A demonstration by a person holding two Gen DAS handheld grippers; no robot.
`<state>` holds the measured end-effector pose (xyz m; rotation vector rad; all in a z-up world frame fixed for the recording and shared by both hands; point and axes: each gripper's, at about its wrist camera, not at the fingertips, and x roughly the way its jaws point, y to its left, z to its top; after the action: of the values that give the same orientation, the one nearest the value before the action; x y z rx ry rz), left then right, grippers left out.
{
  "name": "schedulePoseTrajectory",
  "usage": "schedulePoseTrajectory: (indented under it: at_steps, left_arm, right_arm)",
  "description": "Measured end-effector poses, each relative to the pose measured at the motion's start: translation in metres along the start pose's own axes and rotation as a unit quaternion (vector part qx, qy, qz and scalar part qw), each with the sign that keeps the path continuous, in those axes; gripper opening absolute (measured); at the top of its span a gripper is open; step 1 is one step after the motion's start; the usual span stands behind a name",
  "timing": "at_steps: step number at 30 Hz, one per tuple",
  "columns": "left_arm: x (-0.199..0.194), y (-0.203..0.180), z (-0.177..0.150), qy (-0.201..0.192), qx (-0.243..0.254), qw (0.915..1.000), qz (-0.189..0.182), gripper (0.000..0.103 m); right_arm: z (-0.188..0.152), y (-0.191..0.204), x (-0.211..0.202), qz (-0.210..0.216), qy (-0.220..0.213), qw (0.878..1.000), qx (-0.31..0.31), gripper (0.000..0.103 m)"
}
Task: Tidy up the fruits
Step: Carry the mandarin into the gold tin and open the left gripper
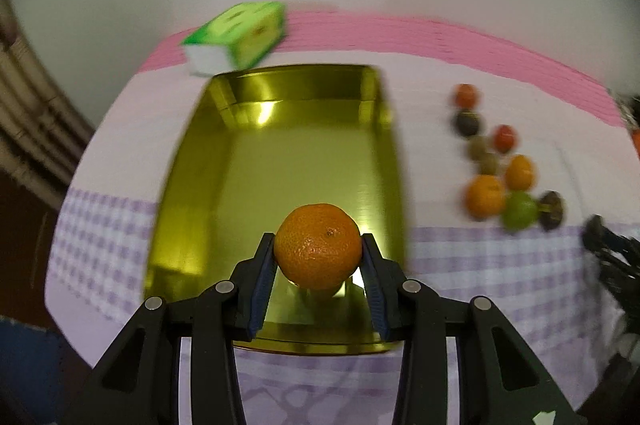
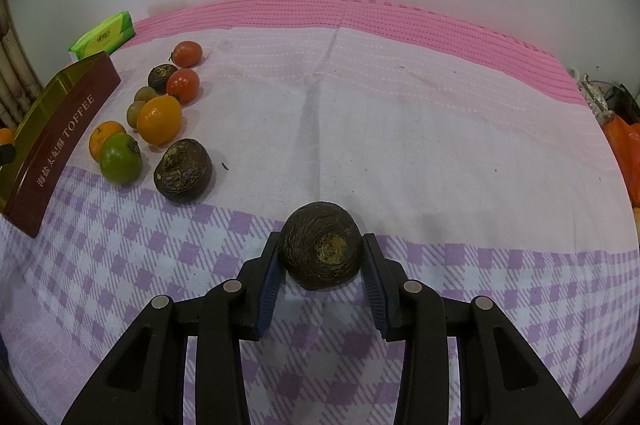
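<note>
Tangerine (image 1: 318, 245) sits pinched between the two pads of the left gripper (image 1: 319, 253), directly above the near end of the gold tin (image 1: 200, 185), so the coming move, as I judge it, is a short drop straight down into the tin's bare floor. Roughly round, the fruit has no long axis to line up. The right gripper (image 2: 320, 257) is clamped on a dark wrinkled fruit (image 2: 321, 245) over the checked cloth (image 2: 500, 285), well to the right of the tin. Only the left wrist view shows the tin's interior; the right wrist view shows its brown lettered side wall and the loose fruits (image 2: 160, 117) just beside it.
</note>
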<state>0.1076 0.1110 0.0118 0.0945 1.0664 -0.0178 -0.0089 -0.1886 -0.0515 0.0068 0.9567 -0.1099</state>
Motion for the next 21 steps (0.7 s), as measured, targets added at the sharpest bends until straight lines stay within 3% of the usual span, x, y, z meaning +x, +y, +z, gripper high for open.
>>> schedulePoseTrajectory:
  at_steps: [6,21]
  left_arm:
    - [0.019,0.035,-0.004,0.022,-0.023,0.9994,0.014,0.037]
    - [0.044,0.038,-0.019,0.047,-0.016,0.9985,0.023,0.037]
  right_arm:
    - [0.000,0.000,0.000,-0.001,-0.001,1.000,0.001,0.040]
    - [0.000,0.001,0.000,-0.001,0.000,1.000,0.001,0.040]
